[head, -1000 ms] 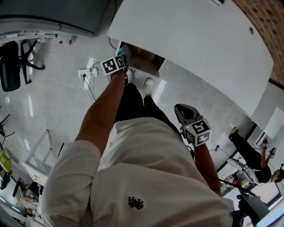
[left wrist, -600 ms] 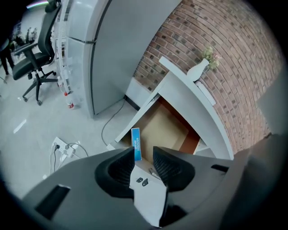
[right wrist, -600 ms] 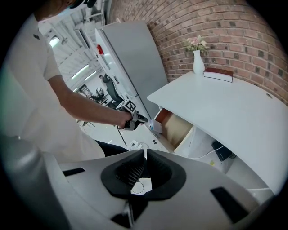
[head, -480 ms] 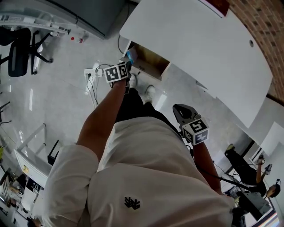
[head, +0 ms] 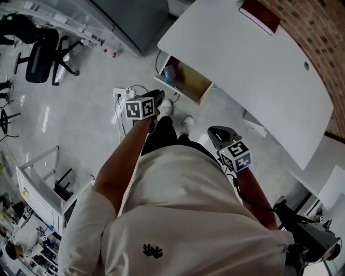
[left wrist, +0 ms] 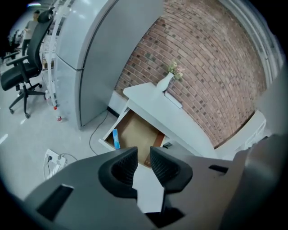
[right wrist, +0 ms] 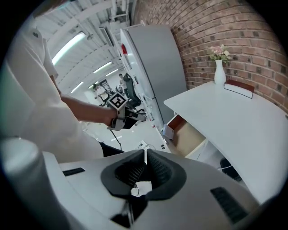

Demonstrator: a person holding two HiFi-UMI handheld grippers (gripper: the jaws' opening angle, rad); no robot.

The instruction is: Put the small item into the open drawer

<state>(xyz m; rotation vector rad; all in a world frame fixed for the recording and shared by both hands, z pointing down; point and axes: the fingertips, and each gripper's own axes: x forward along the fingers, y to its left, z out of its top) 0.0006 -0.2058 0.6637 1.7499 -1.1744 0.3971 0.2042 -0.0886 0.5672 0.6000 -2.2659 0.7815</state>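
The small blue item (head: pixel 169 73) lies in the open wooden drawer (head: pixel 192 82) under the white desk (head: pixel 242 64), against the drawer's left end. The left gripper view shows the same blue item (left wrist: pixel 115 138) inside the drawer (left wrist: pixel 137 134). My left gripper (head: pixel 158 97) hangs over the floor a little short of the drawer. Its jaws are closing, a gap still shows between them, and they hold nothing (left wrist: pixel 143 155). My right gripper (head: pixel 216 132) stays by the person's right hip with its jaws together and empty (right wrist: pixel 146 155).
A white vase (left wrist: pixel 165 81) and a red book (head: pixel 260 15) rest on the desk. A power strip with cables (head: pixel 125 94) lies on the floor by the drawer. A grey cabinet (left wrist: pixel 90 54) stands left of the desk, and an office chair (head: pixel 40 54) further left.
My left gripper has drawn back from the drawer towards the person. The blue item now lies apart from it in the drawer. The right gripper has barely moved.
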